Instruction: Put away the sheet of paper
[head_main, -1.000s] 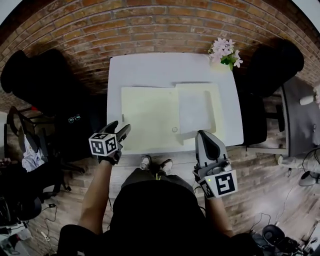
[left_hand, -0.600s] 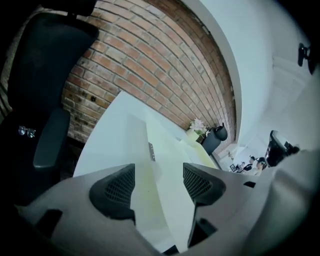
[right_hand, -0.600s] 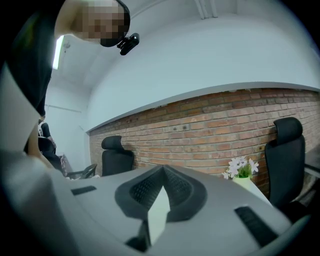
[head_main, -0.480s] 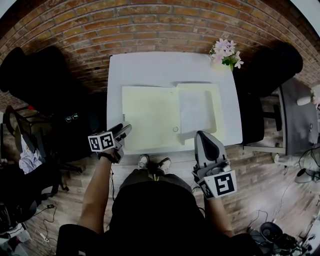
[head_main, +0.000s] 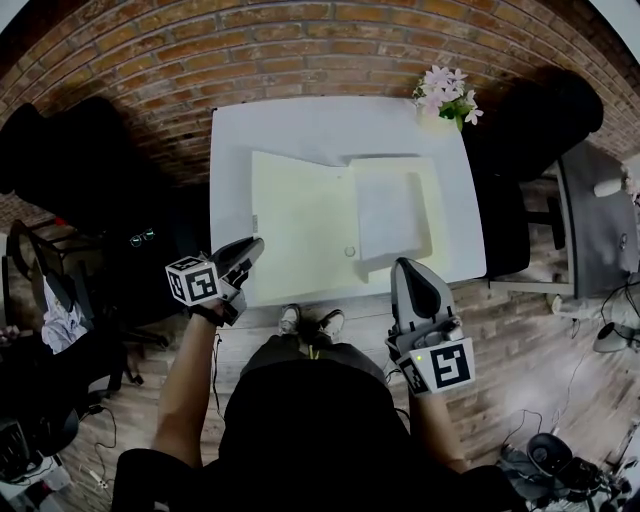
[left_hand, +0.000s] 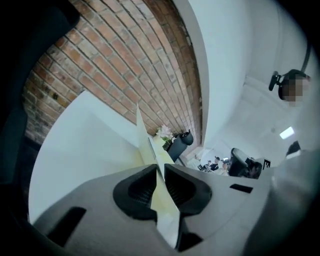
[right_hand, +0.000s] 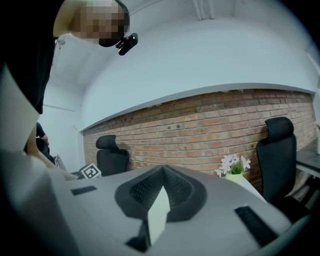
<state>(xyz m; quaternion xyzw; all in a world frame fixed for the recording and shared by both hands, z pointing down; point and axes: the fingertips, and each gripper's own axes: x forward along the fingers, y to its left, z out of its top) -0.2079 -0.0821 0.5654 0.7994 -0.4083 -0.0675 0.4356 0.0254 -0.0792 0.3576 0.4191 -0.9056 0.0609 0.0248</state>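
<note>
A pale yellow folder (head_main: 300, 225) lies open on the white table (head_main: 290, 130). A grey-white sheet of paper (head_main: 385, 208) rests on the folder's right half. My left gripper (head_main: 252, 245) is at the folder's left front edge, and its jaws have just been closing with the folder's left cover between them. In the left gripper view the pads of that gripper (left_hand: 160, 175) pinch the thin yellow cover (left_hand: 145, 142), which rises off the table. My right gripper (head_main: 413, 268) hovers by the table's front right edge, shut, holding nothing I can make out, as the right gripper view also shows (right_hand: 162, 172).
A vase of pink-white flowers (head_main: 443, 95) stands at the table's far right corner and also shows in the right gripper view (right_hand: 231, 164). Black office chairs flank the table, one on the left (head_main: 80, 150) and one on the right (head_main: 540, 120). A brick wall runs behind.
The left gripper went from open beside the folder to shut on its left cover and rose a little. The cover's left edge now lifts off the table. The right gripper stayed put.
</note>
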